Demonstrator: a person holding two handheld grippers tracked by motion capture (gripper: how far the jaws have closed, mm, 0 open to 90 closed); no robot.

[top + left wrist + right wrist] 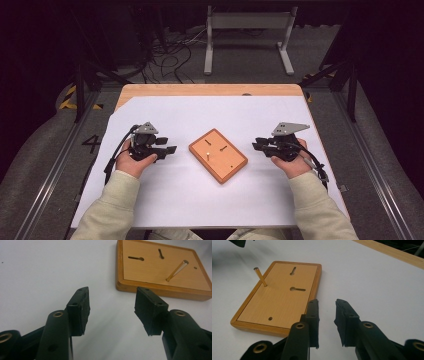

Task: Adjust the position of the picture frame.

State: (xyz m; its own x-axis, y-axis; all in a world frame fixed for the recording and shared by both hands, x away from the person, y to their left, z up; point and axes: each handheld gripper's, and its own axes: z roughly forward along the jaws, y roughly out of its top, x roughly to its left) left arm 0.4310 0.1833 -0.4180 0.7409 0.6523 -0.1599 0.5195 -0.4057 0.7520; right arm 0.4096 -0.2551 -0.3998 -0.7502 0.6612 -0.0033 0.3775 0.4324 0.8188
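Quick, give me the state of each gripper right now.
Left gripper: open, holding nothing.
Right gripper: open, narrower gap, holding nothing.

Flat wooden board (pixel 218 155) (one upright peg (pixel 206 154)) lies between the tools.

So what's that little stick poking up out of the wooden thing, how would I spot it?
Find the white sheet covering the table; at its middle lies a wooden board, between the two grippers. From its face one slim brass-coloured peg stands up. Everything else on the board is sunk in: two keyhole slots and a small round hole.
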